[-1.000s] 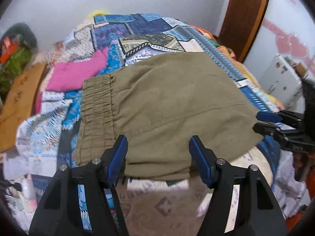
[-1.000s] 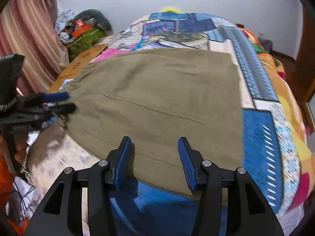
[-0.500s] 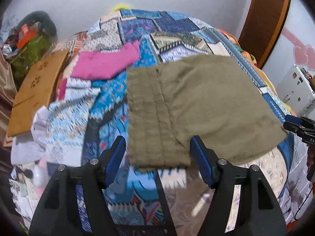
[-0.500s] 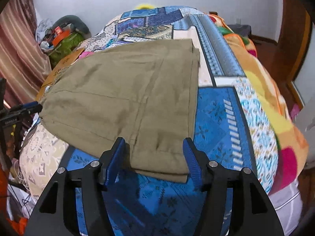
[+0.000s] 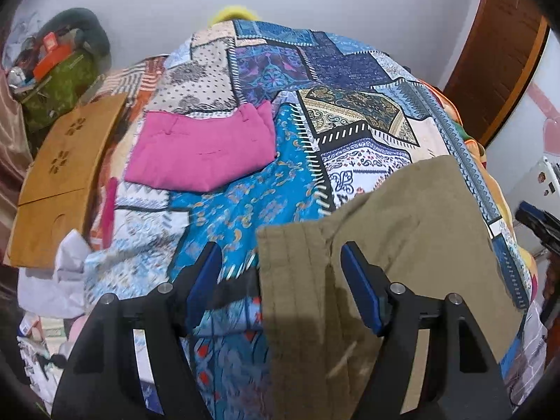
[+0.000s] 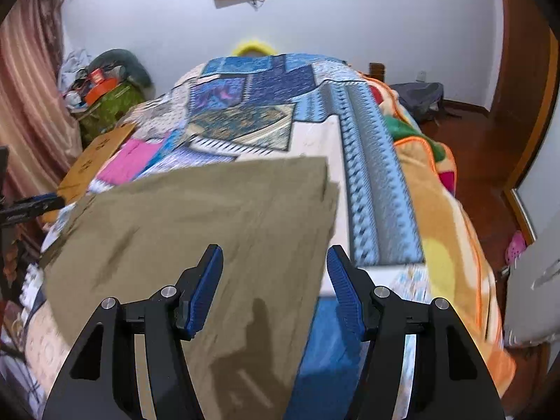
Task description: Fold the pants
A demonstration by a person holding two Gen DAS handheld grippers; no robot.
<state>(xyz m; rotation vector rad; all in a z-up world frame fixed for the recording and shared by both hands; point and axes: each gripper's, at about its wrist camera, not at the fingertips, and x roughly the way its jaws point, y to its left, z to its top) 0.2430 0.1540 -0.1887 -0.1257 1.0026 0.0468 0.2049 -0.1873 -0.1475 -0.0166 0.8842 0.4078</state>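
Olive pants (image 5: 402, 238) folded flat on the patchwork bed (image 5: 266, 196), at 5 o'clock in the left view. Left tongs (image 5: 281, 283) spread wide over the ribbed waistband, pinching nothing. Right tongs (image 6: 274, 287) likewise spread above the pants' right edge. Pink garment (image 5: 203, 150) lying at 10 o'clock.

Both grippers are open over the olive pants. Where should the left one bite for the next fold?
I'd grip the pants at the ribbed waistband, coming in from the near edge. That thick band sits between the open fingers of the left gripper, with its outer edge exposed on the quilt. The right gripper straddles the opposite edge.
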